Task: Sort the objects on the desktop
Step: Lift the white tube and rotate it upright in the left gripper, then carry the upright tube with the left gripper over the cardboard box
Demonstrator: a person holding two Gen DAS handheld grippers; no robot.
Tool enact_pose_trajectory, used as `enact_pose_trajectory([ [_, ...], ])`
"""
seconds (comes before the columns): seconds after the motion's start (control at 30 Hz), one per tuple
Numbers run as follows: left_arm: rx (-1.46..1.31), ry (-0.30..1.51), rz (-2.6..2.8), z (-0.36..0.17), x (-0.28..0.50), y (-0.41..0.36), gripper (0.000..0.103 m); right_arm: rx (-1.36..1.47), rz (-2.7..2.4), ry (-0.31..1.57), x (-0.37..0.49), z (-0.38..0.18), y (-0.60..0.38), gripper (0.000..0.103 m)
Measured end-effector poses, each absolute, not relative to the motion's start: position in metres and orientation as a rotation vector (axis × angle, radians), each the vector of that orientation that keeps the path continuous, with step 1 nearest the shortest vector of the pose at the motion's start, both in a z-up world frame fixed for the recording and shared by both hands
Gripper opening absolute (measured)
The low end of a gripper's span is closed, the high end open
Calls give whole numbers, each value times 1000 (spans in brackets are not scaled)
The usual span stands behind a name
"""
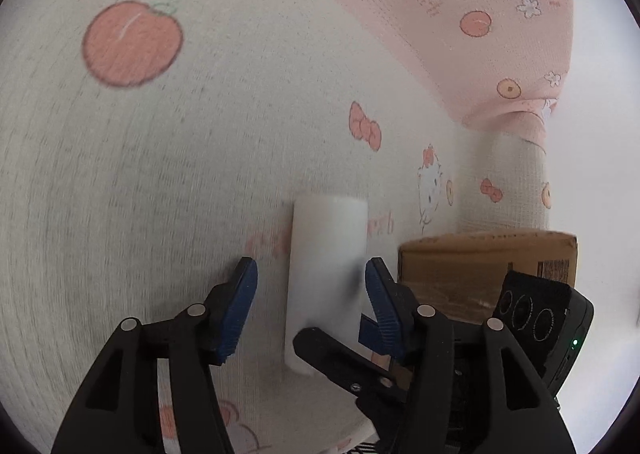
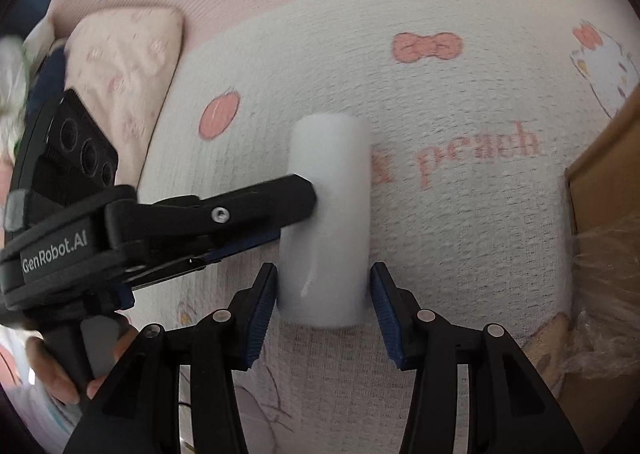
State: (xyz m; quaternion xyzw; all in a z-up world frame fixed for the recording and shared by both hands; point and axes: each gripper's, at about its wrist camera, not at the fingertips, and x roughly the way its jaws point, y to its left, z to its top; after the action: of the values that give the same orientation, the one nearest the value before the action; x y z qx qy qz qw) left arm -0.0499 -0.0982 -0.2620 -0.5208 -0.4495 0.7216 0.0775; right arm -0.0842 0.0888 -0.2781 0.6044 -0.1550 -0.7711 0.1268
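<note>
Foam is what I am taking the white cylinder (image 2: 326, 226) to be, though the blur keeps me from being sure; it is lying lengthwise on the printed blanket (image 1: 132, 190), running away from both sets of fingers. My right gripper (image 2: 324, 314) is straddling its near end, the blue pads (image 2: 262, 314) sitting right at its sides, the left pad seeming to touch and the right one showing a thin gap, so I cannot tell whether it is clamping. My left gripper (image 1: 312, 306) is standing released: its blue fingers (image 1: 236, 310) are spread wider than the cylinder, with blanket showing between the left pad and the white surface. In the right wrist view that gripper is coming in from the left, its upper finger tip lying against the cylinder's side. A cardboard box (image 1: 488, 270) is sitting beyond the right fingers, near the cylinder.
</note>
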Motion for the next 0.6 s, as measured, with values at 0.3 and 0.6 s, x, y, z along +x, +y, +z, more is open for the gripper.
enact_pose_trajectory([
  [0.3,-1518,-1342,2143,-264,-58,-92,45,1721,-2250,-538,-95,-275,91,50],
  [0.6,-1492,-1315,2165,-261,-52,-88,45,1714,-2238,-480,-91,-280,88,42],
])
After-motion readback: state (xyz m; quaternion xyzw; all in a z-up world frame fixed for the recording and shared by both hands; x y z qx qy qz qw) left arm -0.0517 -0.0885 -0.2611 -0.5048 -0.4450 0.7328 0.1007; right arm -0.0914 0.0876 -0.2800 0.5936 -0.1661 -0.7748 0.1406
